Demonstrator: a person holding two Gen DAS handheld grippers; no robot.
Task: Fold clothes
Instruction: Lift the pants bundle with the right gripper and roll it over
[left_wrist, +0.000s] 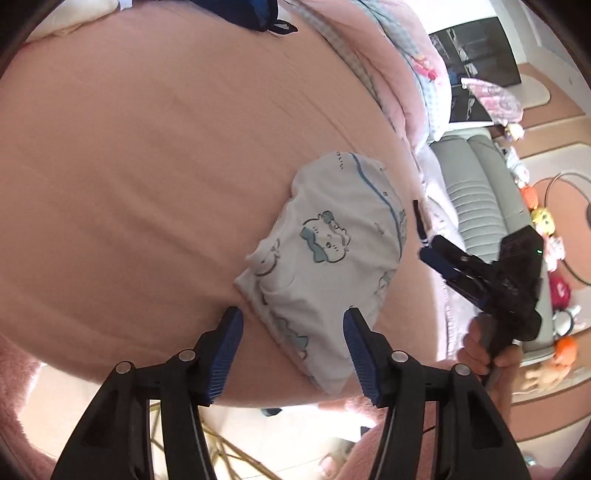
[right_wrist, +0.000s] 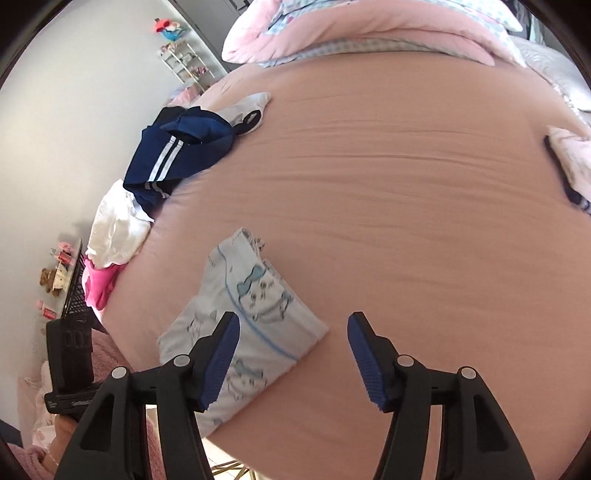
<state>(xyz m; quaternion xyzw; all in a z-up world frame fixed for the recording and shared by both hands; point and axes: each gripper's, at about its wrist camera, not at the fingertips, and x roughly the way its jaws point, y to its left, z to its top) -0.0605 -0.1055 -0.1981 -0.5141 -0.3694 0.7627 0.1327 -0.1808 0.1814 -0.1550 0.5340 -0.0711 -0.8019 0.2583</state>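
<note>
Left gripper (left_wrist: 293, 350) wide, empty, over folded garment (left_wrist: 325, 266) whose near end it hides. Right gripper (right_wrist: 293, 354) wide, empty; bare bedsheet (right_wrist: 406, 184) ahead.

left wrist — looks forward and down along its open gripper (left_wrist: 293, 349), close above the bed (left_wrist: 147, 177) edge | right wrist — same close downward angle, facing the pillows | shared — folded printed garment (right_wrist: 240, 317) and pink sheet

Folded garment (right_wrist: 243, 317) on bed (right_wrist: 406, 221) near front edge; clothes pile (right_wrist: 173, 147) far left.
</note>
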